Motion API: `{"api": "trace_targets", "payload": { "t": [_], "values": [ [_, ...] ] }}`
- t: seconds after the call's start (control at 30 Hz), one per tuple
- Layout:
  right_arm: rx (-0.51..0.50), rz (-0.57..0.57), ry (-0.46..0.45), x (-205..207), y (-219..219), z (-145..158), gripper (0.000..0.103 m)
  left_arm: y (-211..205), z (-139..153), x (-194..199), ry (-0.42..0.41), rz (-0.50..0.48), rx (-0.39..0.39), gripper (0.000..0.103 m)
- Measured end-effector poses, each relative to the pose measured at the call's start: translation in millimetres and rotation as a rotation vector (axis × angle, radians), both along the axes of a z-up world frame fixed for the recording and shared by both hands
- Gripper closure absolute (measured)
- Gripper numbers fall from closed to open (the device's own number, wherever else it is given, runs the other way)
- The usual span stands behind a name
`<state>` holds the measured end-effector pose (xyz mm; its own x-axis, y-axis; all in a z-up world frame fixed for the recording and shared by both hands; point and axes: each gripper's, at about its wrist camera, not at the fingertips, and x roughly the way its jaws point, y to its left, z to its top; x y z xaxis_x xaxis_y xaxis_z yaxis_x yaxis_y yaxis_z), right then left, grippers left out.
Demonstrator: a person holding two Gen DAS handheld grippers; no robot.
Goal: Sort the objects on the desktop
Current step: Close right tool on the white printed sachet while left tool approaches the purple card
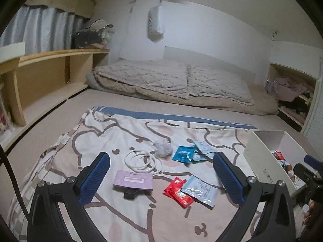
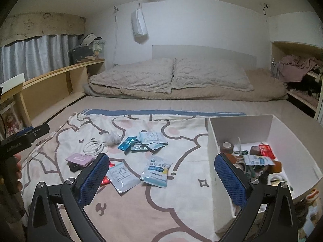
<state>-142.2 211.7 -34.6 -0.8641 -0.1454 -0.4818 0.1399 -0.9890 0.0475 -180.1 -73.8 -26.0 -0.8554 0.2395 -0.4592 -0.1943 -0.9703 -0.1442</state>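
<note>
Loose items lie on a cartoon-print sheet (image 1: 121,133): a coiled white cable (image 1: 142,161), a pink card (image 1: 132,180) over a small black object (image 1: 130,194), red sachets (image 1: 177,191), a pale blue packet (image 1: 199,190), teal packets (image 1: 184,153) and a crumpled white wad (image 1: 163,146). My left gripper (image 1: 161,165) hangs open above them, holding nothing. A white box (image 2: 242,125) at the right holds tape rolls, packets and other bits. My right gripper (image 2: 161,165) is open and empty, its right finger over the box's left wall, near a blue-and-white packet (image 2: 156,170).
Folded beige bedding (image 2: 171,78) lies across the back of the mattress. Wooden shelves (image 1: 50,74) run along the left, an open cupboard with clothes (image 2: 298,68) stands at the right. A white bag (image 2: 139,25) hangs on the far wall. The other hand-held gripper (image 2: 22,139) shows at the left edge.
</note>
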Motion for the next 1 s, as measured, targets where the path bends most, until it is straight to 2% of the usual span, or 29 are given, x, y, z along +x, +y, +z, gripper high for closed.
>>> {"api": "trace_targets", "payload": {
  "t": [0.37, 0.6, 0.73, 0.87, 1.0],
  "values": [
    [0.037, 0.058, -0.072, -34, -31, -29, 0.000, -33, -39, -28, -0.078, 0.133, -0.038, 0.001],
    [0.094, 0.073, -0.174, -77, -58, -54, 0.000, -55, -66, -43, -0.156, 0.209, -0.053, 0.001],
    [0.138, 0.080, -0.233, -101, -73, -71, 0.000, -62, -79, -51, -0.197, 0.217, -0.055, 0.001],
    [0.192, 0.066, -0.297, -127, -85, -90, 0.000, -65, -86, -55, -0.229, 0.170, -0.022, 0.000],
    [0.200, 0.053, -0.343, -149, -93, -104, 0.000, -62, -92, -56, -0.237, 0.140, -0.055, 0.000]
  ]
}}
